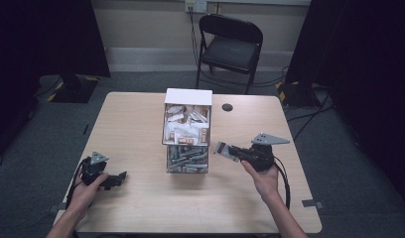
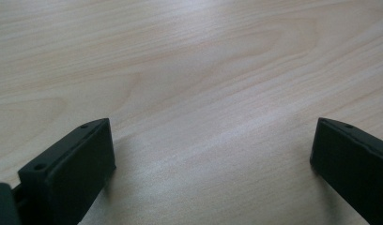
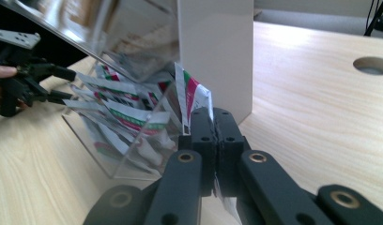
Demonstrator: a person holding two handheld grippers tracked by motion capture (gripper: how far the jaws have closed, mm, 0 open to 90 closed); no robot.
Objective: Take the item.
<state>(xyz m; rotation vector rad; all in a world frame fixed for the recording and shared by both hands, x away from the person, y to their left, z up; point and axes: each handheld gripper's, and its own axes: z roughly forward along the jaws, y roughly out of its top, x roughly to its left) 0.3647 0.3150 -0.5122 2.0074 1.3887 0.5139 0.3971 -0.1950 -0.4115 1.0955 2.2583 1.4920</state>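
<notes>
**Foil sachet pinched at its edge**

Foil-and-paper, the flat white sachet with red and green print is clamped between the right gripper jaws, just beside the clear acrylic two-tier dispenser box on the pale wooden table. It looks light, thin, floppy and slippery, so a firm pinch well inside one edge seems wise. The left gripper rests with jaws apart, holding nothing.

The dispenser box stands mid-surface, packets stacked inside it; left of the box and nearer the person, the left hand-held gripper; just right of the box, the right hand-held gripper with a packet; behind the box, a chair.
</notes>
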